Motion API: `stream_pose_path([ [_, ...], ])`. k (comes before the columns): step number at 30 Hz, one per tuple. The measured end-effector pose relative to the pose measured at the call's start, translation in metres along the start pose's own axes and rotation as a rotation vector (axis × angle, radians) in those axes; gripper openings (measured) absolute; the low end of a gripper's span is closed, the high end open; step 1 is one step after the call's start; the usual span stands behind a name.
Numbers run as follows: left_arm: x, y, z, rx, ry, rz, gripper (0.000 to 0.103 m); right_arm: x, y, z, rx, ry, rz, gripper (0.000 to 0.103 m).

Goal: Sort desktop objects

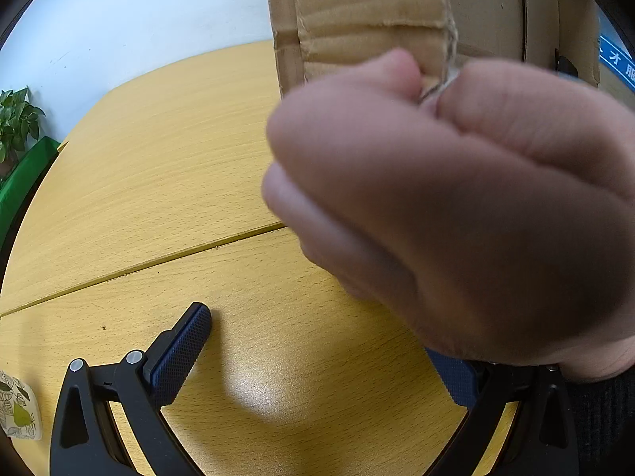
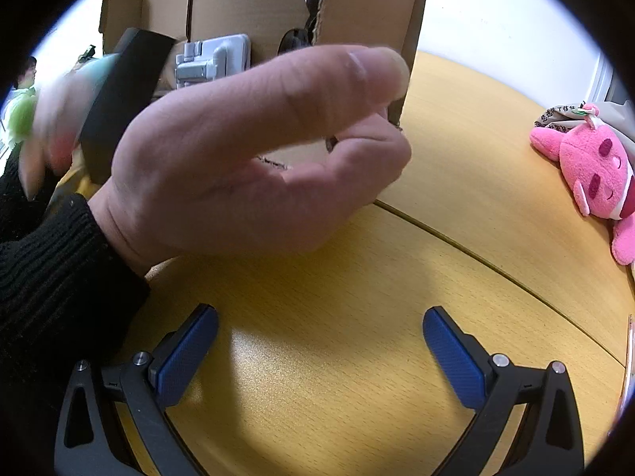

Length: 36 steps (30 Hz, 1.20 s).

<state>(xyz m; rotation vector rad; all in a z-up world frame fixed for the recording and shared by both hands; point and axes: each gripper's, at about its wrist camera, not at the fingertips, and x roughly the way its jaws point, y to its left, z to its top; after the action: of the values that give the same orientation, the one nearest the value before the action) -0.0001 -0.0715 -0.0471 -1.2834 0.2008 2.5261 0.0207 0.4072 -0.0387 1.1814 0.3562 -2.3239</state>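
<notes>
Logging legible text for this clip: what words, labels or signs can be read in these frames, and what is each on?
"才": white character on the blue sign at the right edge of the left wrist view; the characters beside it are cut off.
Dark printed characters on the pale cloth behind the pink plush toy: too small to read.
Cardboard box: no print visible.

left gripper (image 1: pixel 317 347) right finger: hidden behind a blurred bare hand (image 1: pixel 456 206); only a blue pad sliver shows at 5 o'clock
cardboard box (image 1: pixel 369 12): top cut off at 12 o'clock; lower part hidden by the hand
pinched item: too blurred to name
patterned object (image 1: pixel 18 410): cut off at 8 o'clock
pink plush toy (image 2: pixel 591 174): cropped at 3 o'clock
box contents (image 2: pixel 212 59): partly hidden behind a hand (image 2: pixel 246 158)
</notes>
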Motion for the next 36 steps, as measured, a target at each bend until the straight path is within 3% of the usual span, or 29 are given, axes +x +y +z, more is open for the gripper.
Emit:
stream_pose_path([
  [36,0.012,0.007,0.0,0.028,0.001,-0.021,0.103,0.005,-0.006,0.005,0.005,0.0,-0.004,0.103],
])
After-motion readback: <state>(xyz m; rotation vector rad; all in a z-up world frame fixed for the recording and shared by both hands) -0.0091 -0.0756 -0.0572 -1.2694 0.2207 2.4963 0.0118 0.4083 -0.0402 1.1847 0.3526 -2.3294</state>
